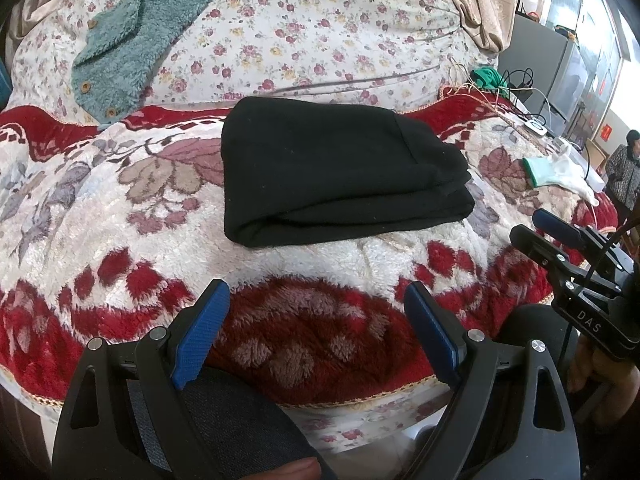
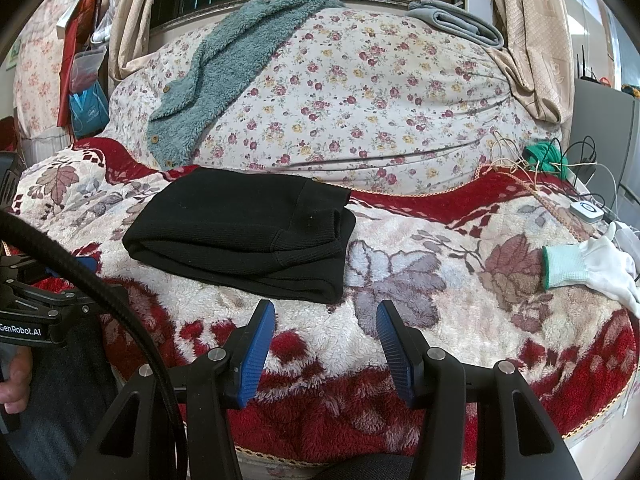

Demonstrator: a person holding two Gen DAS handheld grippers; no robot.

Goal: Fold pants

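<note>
The black pants (image 1: 336, 172) (image 2: 244, 232) lie folded into a thick rectangular bundle on a red and white floral blanket (image 1: 120, 216) (image 2: 460, 280). My left gripper (image 1: 316, 304) hovers over the blanket's near edge, short of the bundle, open with nothing between its blue pads. My right gripper (image 2: 326, 320) is also open and empty, just in front of the bundle's right corner. The right gripper (image 1: 560, 236) shows at the right edge of the left wrist view.
A floral duvet (image 2: 380, 100) is heaped behind the pants, with a teal fleece garment (image 2: 224, 72) draped on it. A white work glove (image 2: 592, 268), a small white device (image 2: 586, 211) and tangled cables (image 2: 552, 160) lie at the right. A person (image 1: 624, 172) stands far right.
</note>
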